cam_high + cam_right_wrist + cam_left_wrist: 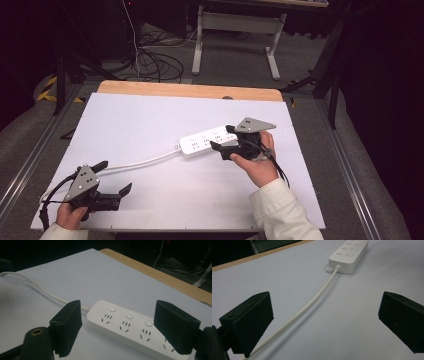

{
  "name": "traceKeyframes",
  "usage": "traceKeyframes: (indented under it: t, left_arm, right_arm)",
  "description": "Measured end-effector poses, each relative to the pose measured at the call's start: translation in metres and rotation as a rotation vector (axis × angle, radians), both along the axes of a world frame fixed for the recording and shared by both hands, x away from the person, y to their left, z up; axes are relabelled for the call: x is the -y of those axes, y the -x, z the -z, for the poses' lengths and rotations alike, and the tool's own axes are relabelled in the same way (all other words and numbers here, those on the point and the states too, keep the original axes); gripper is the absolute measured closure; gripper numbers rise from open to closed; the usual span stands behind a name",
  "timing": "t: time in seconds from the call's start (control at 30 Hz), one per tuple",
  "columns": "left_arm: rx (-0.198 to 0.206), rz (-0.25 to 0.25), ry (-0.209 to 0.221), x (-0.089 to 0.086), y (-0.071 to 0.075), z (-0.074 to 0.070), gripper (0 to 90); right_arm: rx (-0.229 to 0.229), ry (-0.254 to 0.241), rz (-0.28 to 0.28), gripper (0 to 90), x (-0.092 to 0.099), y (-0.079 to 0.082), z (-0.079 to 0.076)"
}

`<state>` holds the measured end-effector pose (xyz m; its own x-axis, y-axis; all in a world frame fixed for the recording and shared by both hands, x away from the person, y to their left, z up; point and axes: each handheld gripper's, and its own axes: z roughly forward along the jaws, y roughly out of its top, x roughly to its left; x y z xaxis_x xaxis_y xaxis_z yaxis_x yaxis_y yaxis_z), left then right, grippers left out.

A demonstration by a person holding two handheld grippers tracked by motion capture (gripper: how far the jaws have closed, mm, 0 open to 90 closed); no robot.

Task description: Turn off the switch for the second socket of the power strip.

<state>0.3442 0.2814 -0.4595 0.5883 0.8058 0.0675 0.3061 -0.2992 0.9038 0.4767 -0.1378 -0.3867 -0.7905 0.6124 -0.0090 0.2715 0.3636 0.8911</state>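
Two black two-jaw grippers are being held over a smooth white sheet (150, 120) by a person in pale sleeves. Nearest, at the sheet's front left corner, the left gripper (114, 177) is being gripped with its blocky, matte jaws spread wide and nothing between them; a grey three-cornered plate is being carried on its top. In the left gripper view, a round, glossy white cord (312, 303) is seen running between the parted jaws and on toward the strip, lying flat on the sheet.

Farther in, right of centre, the right gripper (222, 138) is being held with its jaws apart on either side of one long, rounded white plastic power strip (205, 141), the strip's right end being straddled but not clamped. In the right gripper view, three round buttons and four sets of slotted sockets are being shown on the strip (130, 327), the fourth partly hidden behind a jaw.

Beyond the sheet, a bare strip of wooden tabletop (190, 90) is being left exposed, and tangled cables (155, 60) are lying on the grey floor.
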Motion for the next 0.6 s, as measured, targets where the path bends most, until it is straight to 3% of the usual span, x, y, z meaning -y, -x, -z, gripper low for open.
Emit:
traceKeyframes:
  t: [0.37,0.6]
  left_arm:
    - [-0.004,-0.001,0.001,0.001,0.000,0.000,0.5]
    - [-0.004,-0.001,0.000,0.001,0.001,0.000,0.5]
  right_arm:
    - [0.018,0.011,-0.009,14.8,0.033,0.023,0.003]
    - [0.012,0.005,-0.020,11.8,0.054,0.035,0.014]
